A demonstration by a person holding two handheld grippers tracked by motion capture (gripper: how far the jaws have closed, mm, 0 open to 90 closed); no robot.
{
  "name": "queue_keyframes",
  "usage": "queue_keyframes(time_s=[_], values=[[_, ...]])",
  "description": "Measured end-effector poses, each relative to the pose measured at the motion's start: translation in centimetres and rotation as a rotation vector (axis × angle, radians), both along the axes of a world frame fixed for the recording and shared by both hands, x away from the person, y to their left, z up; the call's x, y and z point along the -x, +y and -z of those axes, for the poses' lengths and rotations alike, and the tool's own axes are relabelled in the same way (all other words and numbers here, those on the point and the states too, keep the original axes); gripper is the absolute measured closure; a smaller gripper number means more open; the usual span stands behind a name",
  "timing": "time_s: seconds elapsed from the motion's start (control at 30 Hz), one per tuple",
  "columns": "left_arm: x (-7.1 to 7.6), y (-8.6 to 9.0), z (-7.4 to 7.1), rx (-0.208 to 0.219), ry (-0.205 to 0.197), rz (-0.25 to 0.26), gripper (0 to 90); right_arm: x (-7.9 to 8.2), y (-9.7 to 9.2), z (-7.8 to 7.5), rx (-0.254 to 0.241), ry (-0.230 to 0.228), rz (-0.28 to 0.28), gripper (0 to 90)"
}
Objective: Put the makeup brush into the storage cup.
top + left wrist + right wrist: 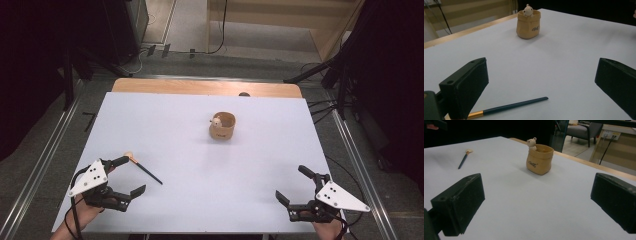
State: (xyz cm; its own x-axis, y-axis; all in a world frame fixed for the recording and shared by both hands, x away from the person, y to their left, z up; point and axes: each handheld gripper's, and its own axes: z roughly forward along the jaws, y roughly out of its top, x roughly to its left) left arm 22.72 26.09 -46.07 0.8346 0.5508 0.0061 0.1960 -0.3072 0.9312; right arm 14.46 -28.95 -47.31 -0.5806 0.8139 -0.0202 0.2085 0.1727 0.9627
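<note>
A tan sack-shaped holder (222,127) with a small bear figure on its rim stands upright mid-table, also seen as the holder (528,24) and the holder (539,159). A thin brush (145,170) with a dark handle and gold ferrule lies flat at the near left; the brush (509,107) rests just ahead of the left jaw. My left gripper (131,175) hovers open beside the brush, nothing between its jaws. My right gripper (293,184) is open at the near right, far from the brush (464,160).
The white table (200,150) has a wooden strip along its far edge. Metal rails run down both sides. Cables and dark stands sit on the floor beyond the far edge. A chair (581,131) stands in the background.
</note>
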Motion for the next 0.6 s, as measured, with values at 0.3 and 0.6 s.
queue_keyframes(time_s=[0.3,0.6], values=[[-1.1,0.2,-0.6,0.01,-0.002,0.015,0.0,-0.1,0.0,0.1,0.001,0.008,0.0,0.0],[-2.2,0.3,-1.2,0.013,-0.025,0.012,0.0,-0.1,0.0,0.1,0.002,0.008,0.005,0.0]])
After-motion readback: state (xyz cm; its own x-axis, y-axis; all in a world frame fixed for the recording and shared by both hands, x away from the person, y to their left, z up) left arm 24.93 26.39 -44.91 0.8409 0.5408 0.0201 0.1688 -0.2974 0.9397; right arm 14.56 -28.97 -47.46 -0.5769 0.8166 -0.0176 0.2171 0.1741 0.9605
